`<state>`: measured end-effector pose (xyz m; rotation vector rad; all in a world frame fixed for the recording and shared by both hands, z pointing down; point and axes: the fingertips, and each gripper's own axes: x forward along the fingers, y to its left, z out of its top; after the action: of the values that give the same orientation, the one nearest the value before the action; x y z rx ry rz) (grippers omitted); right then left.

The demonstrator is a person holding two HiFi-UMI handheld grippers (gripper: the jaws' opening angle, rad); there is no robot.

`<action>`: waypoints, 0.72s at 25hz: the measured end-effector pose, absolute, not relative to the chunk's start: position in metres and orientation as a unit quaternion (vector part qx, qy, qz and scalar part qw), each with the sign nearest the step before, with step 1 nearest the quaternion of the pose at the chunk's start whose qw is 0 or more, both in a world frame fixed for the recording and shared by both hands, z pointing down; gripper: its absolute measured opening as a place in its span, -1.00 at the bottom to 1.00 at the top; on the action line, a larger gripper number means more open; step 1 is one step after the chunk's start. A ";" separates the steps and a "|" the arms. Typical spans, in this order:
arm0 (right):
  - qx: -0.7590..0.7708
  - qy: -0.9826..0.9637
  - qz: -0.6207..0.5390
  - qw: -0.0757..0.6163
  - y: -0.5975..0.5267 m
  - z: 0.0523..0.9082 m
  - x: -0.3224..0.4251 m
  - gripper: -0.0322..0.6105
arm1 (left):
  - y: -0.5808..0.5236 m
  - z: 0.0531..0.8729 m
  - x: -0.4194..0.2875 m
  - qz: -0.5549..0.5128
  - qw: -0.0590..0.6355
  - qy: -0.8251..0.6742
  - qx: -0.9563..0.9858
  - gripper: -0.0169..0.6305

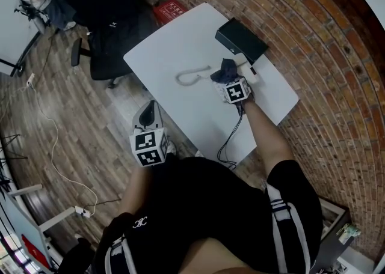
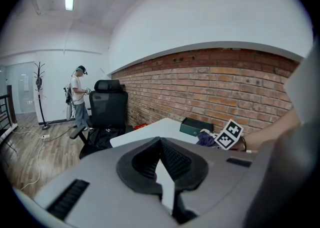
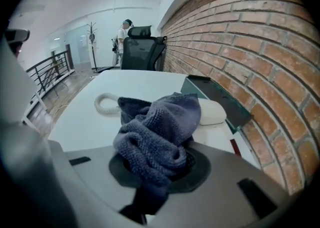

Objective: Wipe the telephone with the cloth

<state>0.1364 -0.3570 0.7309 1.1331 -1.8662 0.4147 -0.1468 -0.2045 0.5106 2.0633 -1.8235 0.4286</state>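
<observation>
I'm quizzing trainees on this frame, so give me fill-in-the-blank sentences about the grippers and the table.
The right gripper is shut on a dark blue ____.
The left gripper holds ____.
The telephone and its coiled cord lie on the ____ table.
The wall beside the table is ____.
Missing: cloth, nothing, white, brick.

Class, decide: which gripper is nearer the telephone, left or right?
Right. The right gripper, holding the cloth, is at the telephone; the left gripper hangs off the table's edge.
</observation>
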 end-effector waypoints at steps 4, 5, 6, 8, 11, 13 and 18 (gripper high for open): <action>0.501 -0.731 0.179 0.427 -0.375 0.723 0.167 -0.73 | -0.204 0.510 -0.146 0.151 0.175 -0.643 0.730 -0.97; 0.513 -0.728 0.182 0.416 -0.382 0.721 0.175 -0.73 | -0.204 0.511 -0.145 0.151 0.175 -0.643 0.730 -0.97; 0.527 -0.724 0.187 0.404 -0.388 0.716 0.183 -0.73 | -0.204 0.511 -0.145 0.151 0.175 -0.642 0.731 -0.97; 0.549 -0.710 0.219 0.382 -0.392 0.707 0.197 -0.73 | -0.203 0.512 -0.145 0.152 0.176 -0.642 0.731 -0.97; 0.569 -0.691 0.253 0.366 -0.395 0.702 0.210 -0.74 | -0.202 0.511 -0.147 0.151 0.175 -0.643 0.730 -0.97; 0.585 -0.682 0.251 0.360 -0.397 0.699 0.221 -0.74 | -0.201 0.509 -0.146 0.150 0.174 -0.644 0.730 -0.97; 0.610 -0.669 0.259 0.336 -0.395 0.695 0.234 -0.74 | -0.197 0.508 -0.148 0.151 0.172 -0.644 0.729 -0.97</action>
<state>0.2338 -0.3952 0.6954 1.5912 -1.7435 0.6762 -0.1479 -0.1973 0.5077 2.0697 -1.8285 0.4293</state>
